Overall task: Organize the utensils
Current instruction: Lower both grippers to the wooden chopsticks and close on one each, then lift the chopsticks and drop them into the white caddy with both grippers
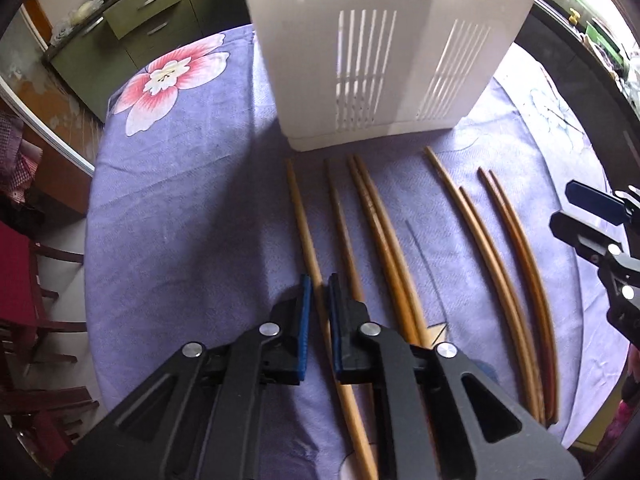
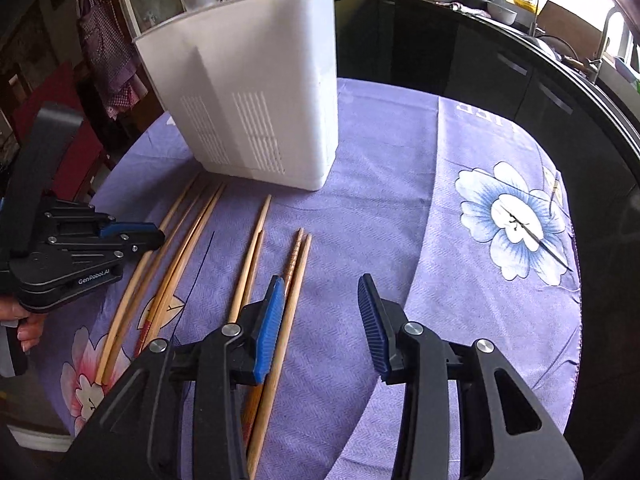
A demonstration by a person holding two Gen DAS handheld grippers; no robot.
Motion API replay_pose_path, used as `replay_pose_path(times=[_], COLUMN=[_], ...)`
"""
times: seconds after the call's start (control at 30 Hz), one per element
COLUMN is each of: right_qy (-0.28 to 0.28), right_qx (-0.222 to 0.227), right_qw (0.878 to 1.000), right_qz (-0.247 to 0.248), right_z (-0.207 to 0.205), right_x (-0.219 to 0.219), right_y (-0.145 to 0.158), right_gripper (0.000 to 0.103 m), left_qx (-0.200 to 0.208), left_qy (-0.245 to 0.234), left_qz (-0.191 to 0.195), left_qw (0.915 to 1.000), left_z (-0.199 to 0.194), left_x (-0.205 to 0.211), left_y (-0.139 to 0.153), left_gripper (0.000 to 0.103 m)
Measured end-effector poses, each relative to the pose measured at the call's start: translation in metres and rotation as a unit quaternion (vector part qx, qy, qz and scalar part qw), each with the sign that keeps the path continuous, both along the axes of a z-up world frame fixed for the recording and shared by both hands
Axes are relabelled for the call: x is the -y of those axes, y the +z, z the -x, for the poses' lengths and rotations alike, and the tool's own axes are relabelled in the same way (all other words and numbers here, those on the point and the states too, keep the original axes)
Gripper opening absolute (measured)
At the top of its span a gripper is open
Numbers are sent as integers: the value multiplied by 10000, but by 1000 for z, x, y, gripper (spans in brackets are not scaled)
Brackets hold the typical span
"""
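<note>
Both grippers hover low over chopsticks point(image 1: 308, 232).

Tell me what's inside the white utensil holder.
Cannot be seen: the white utensil holder stands upright with opaque walls, and neither camera looks down through its open top. Its slots show nothing readable. All visible chopsticks lie outside it on the purple tablecloth.
</note>
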State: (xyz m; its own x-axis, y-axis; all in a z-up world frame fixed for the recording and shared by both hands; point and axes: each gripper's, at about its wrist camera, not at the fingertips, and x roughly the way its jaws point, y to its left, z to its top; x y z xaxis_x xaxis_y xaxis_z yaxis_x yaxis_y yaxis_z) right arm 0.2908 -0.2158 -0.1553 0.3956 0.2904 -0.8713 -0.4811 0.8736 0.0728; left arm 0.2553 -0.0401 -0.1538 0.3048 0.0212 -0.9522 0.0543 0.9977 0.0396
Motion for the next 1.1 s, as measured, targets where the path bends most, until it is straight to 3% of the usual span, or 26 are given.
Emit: replay_pose_path(times=[0.1, 0.33, 0.63, 0.73, 0.8, 0.87, 0.93, 0.97, 1.0, 1.03, 1.1], right_qy=[22, -15, 91, 122, 124, 127, 109, 98, 108, 109, 101], right_qx=[-242, -451, -545, -605, -630, -689, -737, -708, -677, -654, -647], right_qw=[9996, 9987, 9964, 9958, 9955, 9952, 9949, 9950, 9950, 9952, 9954], right_qz=[167, 222, 648, 670, 695, 686, 675, 696, 721, 723, 695], right_z=[-8, -13, -11, -14, -12, -14, -16, -20, -22, -21, -21], right_x=[-9, -18, -41, -51, -55, -54, -55, -57, -59, -60, -57], right_y=[-12, -20, -26, -27, -28, -27, -26, -26, -25, -25, -25], right_gripper=[22, 20, 16, 12, 12, 12, 12, 12, 12, 12, 11], left_qx=[-17, 99, 34, -7, -33, -68, -45, -41, -24, -28, -29], left_qy=[-36, -163, -58, 43, 120, 92, 60, 62, 36, -14, -63], left_qz=[-18, -77, 157, 220, 249, 306, 209, 229, 210, 201, 135], left_qw=[10000, 9998, 9999, 9997, 9996, 9995, 9998, 9997, 9998, 9998, 9999], left_z=[6, 9, 7, 0, -6, -9, -9, -9, -9, -8, -8], left_x=[-7, -10, -17, -19, -21, -20, -16, -15, -14, -12, -9], left_y=[0, 1, 2, 1, 0, -1, -1, -1, 0, 1, 1], left_gripper=[8, 8, 9, 16, 26, 43, 43, 37, 18, 8, 7])
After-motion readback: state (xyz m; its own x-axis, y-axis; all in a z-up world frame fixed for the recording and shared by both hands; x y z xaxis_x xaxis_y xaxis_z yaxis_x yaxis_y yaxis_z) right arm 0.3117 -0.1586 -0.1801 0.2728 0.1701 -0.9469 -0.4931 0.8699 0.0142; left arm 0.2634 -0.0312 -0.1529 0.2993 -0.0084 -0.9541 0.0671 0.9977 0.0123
